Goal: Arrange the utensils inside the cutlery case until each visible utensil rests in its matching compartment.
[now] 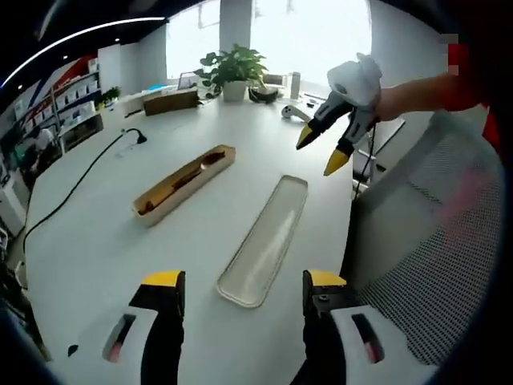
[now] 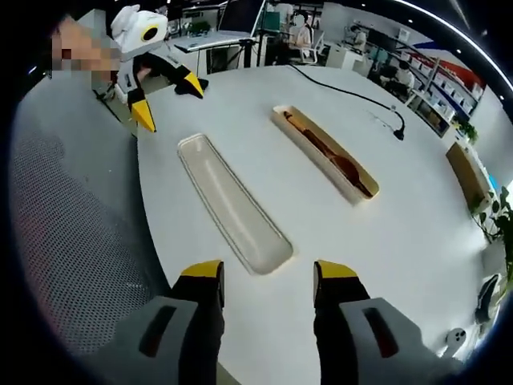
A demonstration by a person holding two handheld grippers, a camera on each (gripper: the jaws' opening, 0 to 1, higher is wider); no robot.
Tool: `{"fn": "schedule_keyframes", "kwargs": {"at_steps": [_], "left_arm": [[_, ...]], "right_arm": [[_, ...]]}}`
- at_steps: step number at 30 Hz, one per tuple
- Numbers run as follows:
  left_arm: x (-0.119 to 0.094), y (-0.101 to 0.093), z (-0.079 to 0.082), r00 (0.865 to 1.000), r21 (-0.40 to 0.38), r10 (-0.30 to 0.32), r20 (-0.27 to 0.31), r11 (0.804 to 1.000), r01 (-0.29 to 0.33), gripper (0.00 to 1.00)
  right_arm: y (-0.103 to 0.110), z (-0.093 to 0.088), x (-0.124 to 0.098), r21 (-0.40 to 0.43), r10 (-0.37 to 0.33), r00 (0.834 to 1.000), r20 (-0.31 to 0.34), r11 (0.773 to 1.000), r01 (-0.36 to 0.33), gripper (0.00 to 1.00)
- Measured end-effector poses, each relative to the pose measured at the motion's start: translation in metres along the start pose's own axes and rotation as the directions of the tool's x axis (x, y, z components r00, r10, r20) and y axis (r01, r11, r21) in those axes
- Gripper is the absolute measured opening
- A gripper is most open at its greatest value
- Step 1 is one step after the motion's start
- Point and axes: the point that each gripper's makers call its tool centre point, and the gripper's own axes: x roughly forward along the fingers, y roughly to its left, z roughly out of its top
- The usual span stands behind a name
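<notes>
Currently both the left claw and the right claw hover released and empty over the white surface's near edge, with the translucent oblong lid lengthwise ahead and the tan wooden cutlery case, brown utensils inside, lying beyond toward the surface's middle.

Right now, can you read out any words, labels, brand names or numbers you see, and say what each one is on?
No text is legible in either view.
Cutlery case: no visible marking.
Case lid: plain, no label.
Shelf items in the background: any print is too small and blurred to read.
</notes>
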Motion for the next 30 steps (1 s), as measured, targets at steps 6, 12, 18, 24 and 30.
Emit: {"fn": "schedule_keyframes", "kwargs": {"at_steps": [6,12,18,24,30], "left_arm": [[0.016,-0.001,-0.018,0.997,0.052,-0.036,-0.061,0.998,0.039,0.61],[0.029,0.002,-0.022,0.995,0.056,-0.034,-0.090,0.998,0.039,0.59],[0.041,-0.004,-0.019,0.994,0.071,-0.063,-0.090,0.995,0.069,0.53],[0.050,-0.005,-0.021,0.993,0.104,-0.050,-0.107,0.993,0.061,0.52],[0.054,-0.006,-0.029,0.991,0.099,-0.049,-0.127,0.993,0.062,0.50]], "right_arm": [[0.003,0.000,0.020,-0.103,0.018,0.999,-0.047,0.994,-0.023,0.41],[0.006,0.007,0.045,-0.163,0.070,0.995,-0.073,0.983,-0.081,0.42],[0.012,0.007,0.058,-0.190,0.125,0.987,-0.103,0.971,-0.143,0.40],[0.009,0.005,0.064,-0.156,0.126,0.988,-0.095,0.978,-0.139,0.39],[0.011,0.005,0.064,-0.092,0.165,0.983,-0.075,0.981,-0.171,0.41]]}}
